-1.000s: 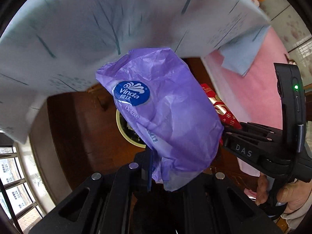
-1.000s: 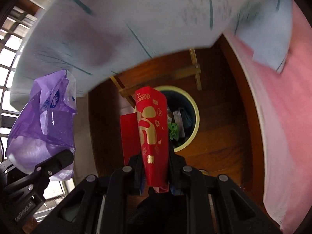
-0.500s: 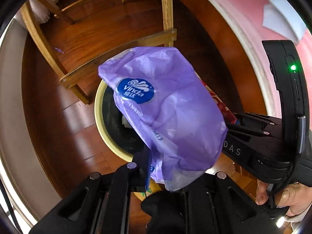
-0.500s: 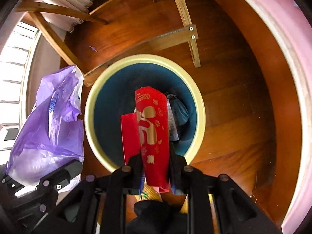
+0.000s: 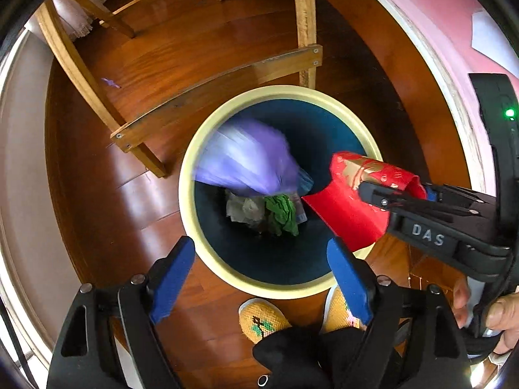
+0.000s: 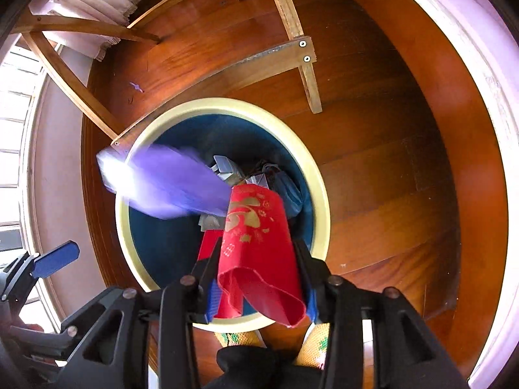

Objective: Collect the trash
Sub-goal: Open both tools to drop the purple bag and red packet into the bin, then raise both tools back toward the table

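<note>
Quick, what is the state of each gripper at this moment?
Left gripper: open, holding nothing; the purple bag is over the bin.
Right gripper: closed on the red packet.

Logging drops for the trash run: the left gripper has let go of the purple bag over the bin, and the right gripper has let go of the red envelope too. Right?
Not quite. The right gripper is shut on the red envelope, as the right wrist view shows. The left gripper is open, and the purple bag is blurred over the bin.

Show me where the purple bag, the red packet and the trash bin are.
purple bag (image 5: pixel 246 159), left wrist view, blurred middle.
red packet (image 6: pixel 256 246), right wrist view, printed front face.
trash bin (image 5: pixel 191 227), left wrist view, left side of cream rim.
</note>
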{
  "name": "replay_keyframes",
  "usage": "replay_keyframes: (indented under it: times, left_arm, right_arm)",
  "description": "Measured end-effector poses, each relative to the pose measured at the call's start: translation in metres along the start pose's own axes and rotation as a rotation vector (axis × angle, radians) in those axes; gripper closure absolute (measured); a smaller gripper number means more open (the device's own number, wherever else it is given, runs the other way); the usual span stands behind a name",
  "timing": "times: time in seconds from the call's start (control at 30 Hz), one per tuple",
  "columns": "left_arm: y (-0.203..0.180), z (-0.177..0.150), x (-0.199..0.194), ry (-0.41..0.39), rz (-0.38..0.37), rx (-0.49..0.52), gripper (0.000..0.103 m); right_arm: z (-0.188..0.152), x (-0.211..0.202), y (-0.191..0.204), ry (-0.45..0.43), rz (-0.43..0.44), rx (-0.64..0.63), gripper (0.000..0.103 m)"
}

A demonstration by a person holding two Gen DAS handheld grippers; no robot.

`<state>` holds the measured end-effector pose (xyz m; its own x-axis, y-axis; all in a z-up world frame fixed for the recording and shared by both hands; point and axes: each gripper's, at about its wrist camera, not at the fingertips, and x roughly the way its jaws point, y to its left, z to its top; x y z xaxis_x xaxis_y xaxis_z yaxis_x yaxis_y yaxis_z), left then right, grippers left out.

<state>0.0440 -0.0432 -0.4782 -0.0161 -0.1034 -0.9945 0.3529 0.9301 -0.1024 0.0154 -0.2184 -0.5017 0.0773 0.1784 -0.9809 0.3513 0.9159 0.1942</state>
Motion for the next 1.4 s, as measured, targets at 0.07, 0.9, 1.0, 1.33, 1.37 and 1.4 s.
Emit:
replay_keyframes:
  times: [0.07,0.9,1.0,1.33,1.37,1.4]
  left_arm:
    - [0.003,0.001,0.002,-0.01,0.007,-0.013,0.021]
    - [0.008,-0.028,-0.128,-0.115,0.016,-0.189,0.021]
    - [0.007,-0.031,-0.17,-0.147,0.006,-0.199,0.021]
    - [0.007,-0.028,-0.312,-0.282,-0.026,-0.201,0.021]
    - [0.008,-0.029,-0.326,-0.298,-0.032,-0.202,0.021]
    - [0.009,-0.03,-0.337,-0.31,-0.037,-0.201,0.021]
  right_arm:
    - [0.001,0.0,0.0,-0.008,0.005,-0.001,0.063]
    - [-0.025,-0.122,0.041,-0.069,0.081,-0.035,0.042]
    - [-0.03,-0.164,0.049,-0.094,0.093,-0.046,0.042]
    - [-0.041,-0.295,0.077,-0.191,0.103,-0.077,0.042]
    - [-0.042,-0.308,0.081,-0.202,0.101,-0.081,0.042]
    - [-0.043,-0.317,0.083,-0.209,0.095,-0.085,0.042]
